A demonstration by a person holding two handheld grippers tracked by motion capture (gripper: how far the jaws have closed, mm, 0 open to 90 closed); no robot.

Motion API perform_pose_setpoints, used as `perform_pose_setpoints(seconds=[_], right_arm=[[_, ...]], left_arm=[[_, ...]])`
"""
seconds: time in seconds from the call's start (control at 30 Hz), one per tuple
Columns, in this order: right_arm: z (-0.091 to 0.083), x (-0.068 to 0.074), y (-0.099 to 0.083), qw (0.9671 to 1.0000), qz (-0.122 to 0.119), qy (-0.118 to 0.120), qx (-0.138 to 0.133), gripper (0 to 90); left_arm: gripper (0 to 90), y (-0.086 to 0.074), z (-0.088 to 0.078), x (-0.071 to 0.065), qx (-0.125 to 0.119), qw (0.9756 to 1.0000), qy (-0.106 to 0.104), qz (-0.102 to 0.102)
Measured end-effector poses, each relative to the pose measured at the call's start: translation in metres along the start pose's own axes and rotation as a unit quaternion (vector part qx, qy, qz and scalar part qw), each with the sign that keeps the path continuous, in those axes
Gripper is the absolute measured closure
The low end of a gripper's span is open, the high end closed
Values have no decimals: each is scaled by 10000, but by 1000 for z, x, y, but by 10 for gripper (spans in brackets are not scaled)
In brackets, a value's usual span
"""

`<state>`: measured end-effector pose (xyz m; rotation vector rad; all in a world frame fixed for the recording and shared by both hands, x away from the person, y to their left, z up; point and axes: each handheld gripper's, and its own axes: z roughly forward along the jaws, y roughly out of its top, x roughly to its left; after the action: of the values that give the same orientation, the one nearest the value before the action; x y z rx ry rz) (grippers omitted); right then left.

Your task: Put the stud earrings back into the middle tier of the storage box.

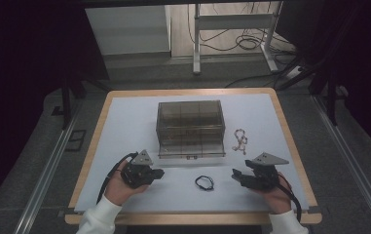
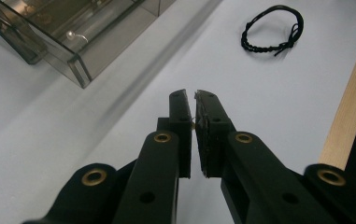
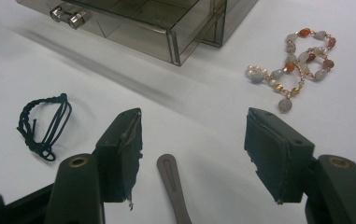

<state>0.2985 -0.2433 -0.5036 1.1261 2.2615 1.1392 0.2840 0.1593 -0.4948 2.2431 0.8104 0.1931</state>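
- The smoky transparent plastic drawer box (image 1: 189, 127) sits mid-table and serves as the landmark; its lowest drawer (image 1: 191, 148) is pulled out toward the person, probably so that jewellery can be dropped in.
- The braided black cord bracelet (image 1: 204, 183) lies flat in front of that open drawer, on the person's side of it, between the two hands and touched by neither.
- The beaded bracelet of pearl, grey and amber stones (image 1: 241, 141) lies to the right of the box, near the drawer's right corner, apart from the cord one.
- The left gripper (image 1: 157, 172) rests in front of the box's left corner, aimed toward the black bracelet; the left gripper view shows its jaws nearly together with a thin slit between them and nothing held.
- The right gripper (image 1: 235, 176) rests in front of the box's right side, jaws spread wide and empty, seemingly ready to take a bracelet.
- A thin grey strip (image 3: 172, 186) lies on the sheet between its jaws; what it is I cannot tell.
- The pale blue-white sheet (image 1: 129, 122) covers a light wooden table (image 1: 94, 146).
- Behind the box the room is dim, with a grey floor, a white metal frame (image 1: 231, 29) and loose cables (image 1: 249, 44).
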Motion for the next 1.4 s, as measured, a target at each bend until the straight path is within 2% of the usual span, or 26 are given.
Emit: perform_pose_setpoints(seconds=[0.6,0.83,1.27,1.4], right_arm=[[0,0,0,10000,5,2,1,371],[0,0,0,10000,11,4,1,371],[1,0,0,10000,23,7,8,369],[1,-1,-1,10000,27,-11,17,370]], left_arm=[[852,19,-4,8,-87,10000,39,-7],[851,30,-10,12,-127,9999,70,58],[852,44,-5,21,-169,9998,72,-60],[852,49,-4,23,-151,9998,92,-21]])
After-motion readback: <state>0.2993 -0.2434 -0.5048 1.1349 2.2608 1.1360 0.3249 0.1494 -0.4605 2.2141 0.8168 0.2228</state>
